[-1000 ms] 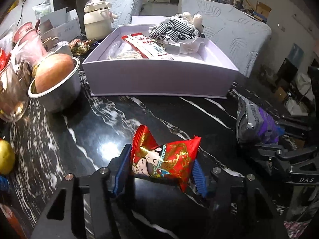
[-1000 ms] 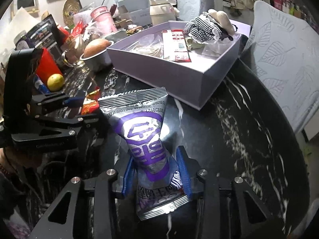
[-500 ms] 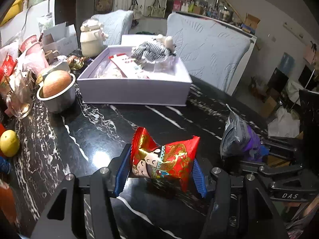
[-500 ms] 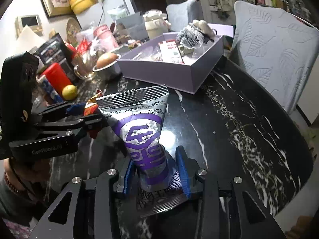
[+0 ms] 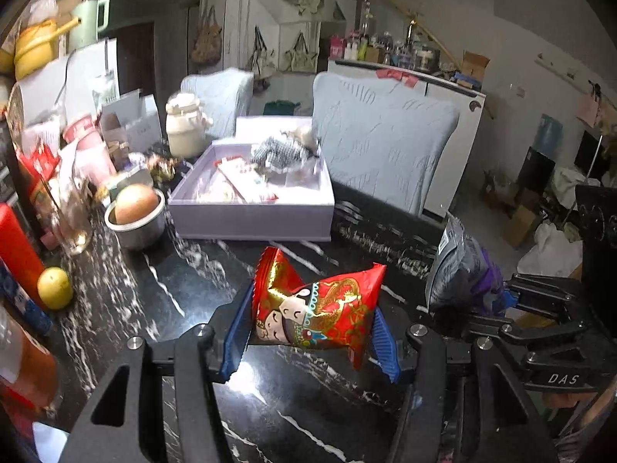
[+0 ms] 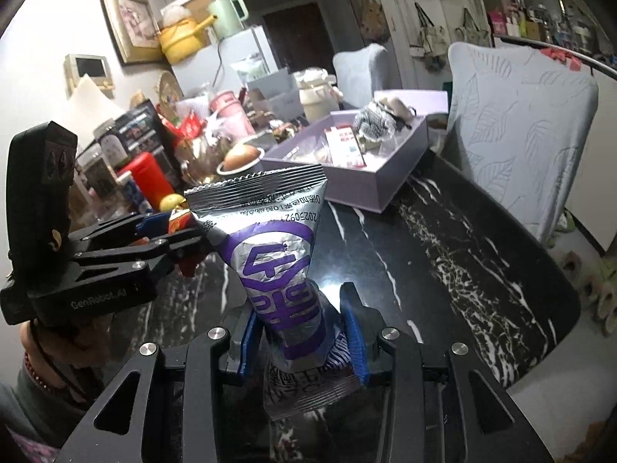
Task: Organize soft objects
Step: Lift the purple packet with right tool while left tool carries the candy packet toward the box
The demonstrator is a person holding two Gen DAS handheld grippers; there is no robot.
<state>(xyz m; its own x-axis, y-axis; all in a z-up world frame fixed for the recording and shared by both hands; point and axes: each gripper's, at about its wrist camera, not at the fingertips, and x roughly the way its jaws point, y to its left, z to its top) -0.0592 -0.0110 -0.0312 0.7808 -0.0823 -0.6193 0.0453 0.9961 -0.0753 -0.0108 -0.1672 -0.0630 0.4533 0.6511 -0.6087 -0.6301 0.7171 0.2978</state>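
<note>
My left hand-held gripper (image 5: 308,328) is clamped on a red snack packet (image 5: 318,310), its blue pads (image 5: 237,332) pressing the two puffy sides so the packet hangs crosswise between them, clear of the black marbled surface (image 5: 185,281). My right hand-held gripper (image 6: 300,328) is pinched narrow around the lower part of a silver and purple pouch (image 6: 275,258), which stands up from the jaws with its crimped top fanned out above. The two tools hang close side by side over the near part of the surface; from the right wrist view the left one sits just to the left of the pouch.

Farther off, across open surface, lies the lilac box (image 5: 250,218), already holding flat packets and a checked cloth doll (image 5: 283,152) at its far side. Left of the box stand a steel bowl (image 5: 135,223) with a round fruit in it and a yellow lemon (image 5: 55,287).

I judge both packs are bound for that box. The risks I see: the air-filled red packet could squirt out sideways if I squeeze unevenly; the tall pouch is held low and could fold over or catch the box's near wall; and with both tools so close, they could knock together over the box.
</note>
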